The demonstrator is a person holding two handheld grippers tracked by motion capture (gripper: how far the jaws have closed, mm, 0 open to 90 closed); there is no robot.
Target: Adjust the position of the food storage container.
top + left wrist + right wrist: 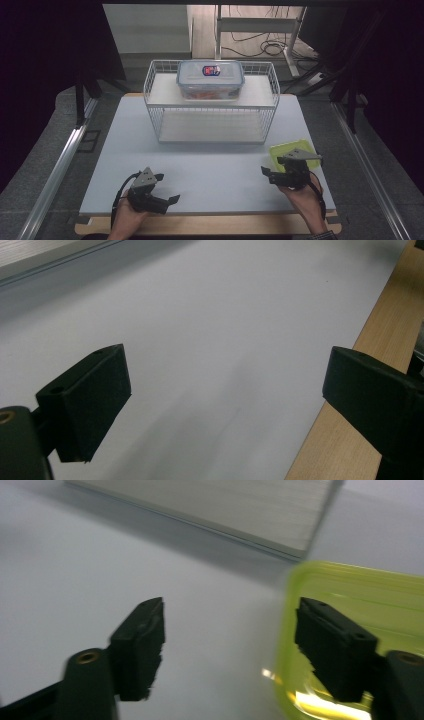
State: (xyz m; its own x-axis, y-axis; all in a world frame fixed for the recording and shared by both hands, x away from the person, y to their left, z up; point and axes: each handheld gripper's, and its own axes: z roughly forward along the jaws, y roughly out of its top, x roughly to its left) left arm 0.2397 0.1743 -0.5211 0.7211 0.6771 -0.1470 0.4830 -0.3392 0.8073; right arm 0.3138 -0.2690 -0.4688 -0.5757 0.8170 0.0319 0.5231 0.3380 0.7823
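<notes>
Right claw (267, 171) at near right of white worktop (210, 160), jaws spread wide, holding nothing; one jaw over flat yellow-green plastic lid (290, 150), other over bare worktop. In right gripper view lid (350, 630) lies just beside the jaw tips, under right-hand jaw. Left claw (167, 188) near left, close to near worktop edge, jaws wide, empty. White wire two-tier rack (155, 95) at far centre; clear plastic lidded food box (210, 77) on its top shelf.
</notes>
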